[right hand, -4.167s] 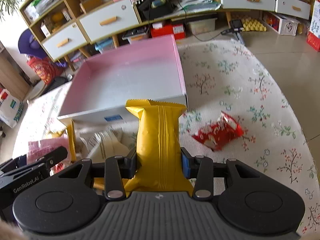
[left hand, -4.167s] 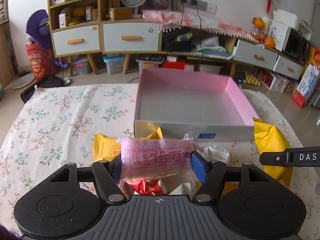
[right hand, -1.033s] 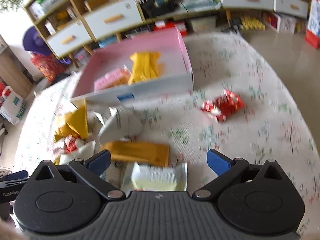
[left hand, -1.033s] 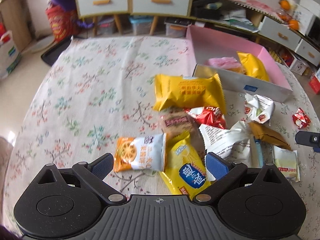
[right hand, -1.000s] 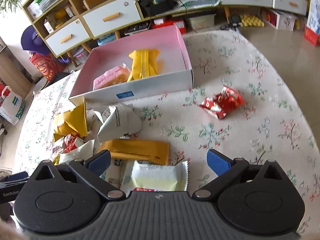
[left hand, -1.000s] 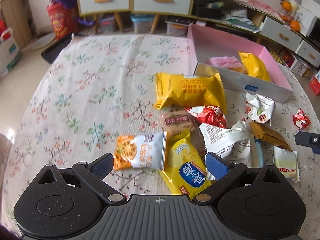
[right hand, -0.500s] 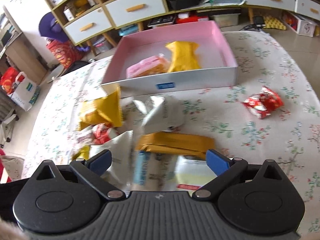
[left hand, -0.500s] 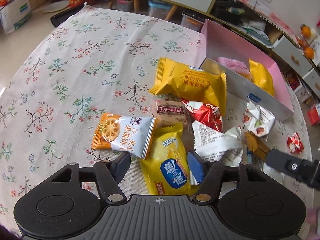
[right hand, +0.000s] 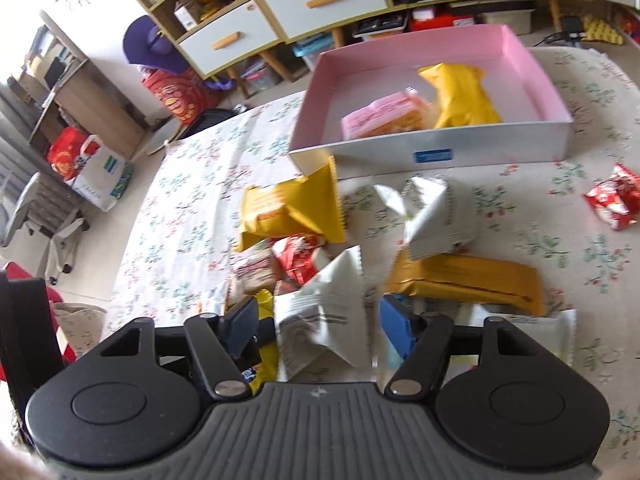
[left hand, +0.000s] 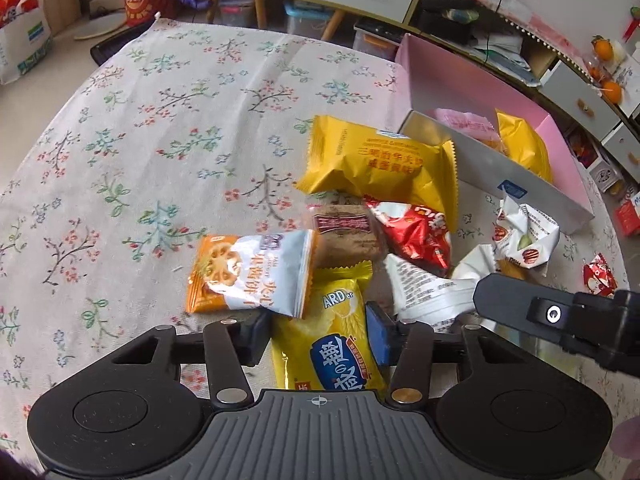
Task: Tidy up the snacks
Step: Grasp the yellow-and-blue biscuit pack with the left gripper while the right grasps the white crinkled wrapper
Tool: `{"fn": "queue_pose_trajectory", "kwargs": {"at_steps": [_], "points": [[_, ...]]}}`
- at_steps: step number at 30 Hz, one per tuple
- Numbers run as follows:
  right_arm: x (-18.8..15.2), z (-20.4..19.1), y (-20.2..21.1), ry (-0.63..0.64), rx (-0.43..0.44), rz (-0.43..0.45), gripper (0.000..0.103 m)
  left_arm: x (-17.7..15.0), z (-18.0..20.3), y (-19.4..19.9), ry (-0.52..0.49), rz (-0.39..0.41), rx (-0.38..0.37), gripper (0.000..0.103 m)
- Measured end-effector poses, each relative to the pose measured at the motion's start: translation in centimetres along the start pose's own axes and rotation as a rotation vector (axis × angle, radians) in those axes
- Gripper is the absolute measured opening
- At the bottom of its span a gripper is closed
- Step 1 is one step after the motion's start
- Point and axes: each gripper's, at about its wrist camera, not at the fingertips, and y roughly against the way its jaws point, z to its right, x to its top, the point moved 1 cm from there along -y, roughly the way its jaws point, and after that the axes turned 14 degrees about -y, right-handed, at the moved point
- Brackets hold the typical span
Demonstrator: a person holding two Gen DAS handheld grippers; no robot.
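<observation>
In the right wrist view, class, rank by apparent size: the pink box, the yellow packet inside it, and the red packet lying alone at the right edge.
1. pink box, clearly largest.
2. yellow packet inside it.
3. red packet, smallest, though the frame edge may crop it.

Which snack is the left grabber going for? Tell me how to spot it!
Find the pink box, then the snack pile in front of it. Nearest the camera, between the closing left gripper, lies a yellow packet, the only one with a blue oval label.
</observation>
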Motion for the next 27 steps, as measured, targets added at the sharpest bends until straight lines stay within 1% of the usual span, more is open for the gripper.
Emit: {"fn": "queue_pose_trajectory", "kwargs": {"at_steps": [6, 8, 11, 15, 23, 25, 27], "points": [[-0.2, -0.4, -0.7, -0.018, 0.054, -0.038, 0.060, -0.7, -2.0, 0.7, 0.008, -0.012, -0.010, 0.047], [-0.3, -0.5, -1.2, -0.018, 0.056, -0.052, 0.059, -1.0, -2.5, 0.8, 0.000, -0.013, -0.005, 0.047], [-0.5, -0.8, -1.5, 0.012, 0.016, -0.042, 0.060, -1.3, -3.2, 1.1, -0.012, -0.015, -0.005, 0.047], [-1.0, -1.4, -2.4, 0.059, -0.047, -0.035, 0.064, -1.8, -3.7, 1.4, -0.030, -0.017, -0.003, 0.047], [-1.8, -2.5, -4.2, 0.119, -0.124, -0.041, 0.065, -2.3, -4.5, 1.8, -0.048, -0.019, -0.015, 0.047], [-2.0, -2.6, -4.3, 0.132, -0.138, -0.030, 0.063, -2.3, -4.6, 1.9, -0.049, -0.020, -0.020, 0.047], [-2.2, -2.9, -4.3, 0.170, -0.158, -0.015, 0.054, -2.3, -4.6, 1.9, -0.049, -0.020, -0.027, 0.047]]}}
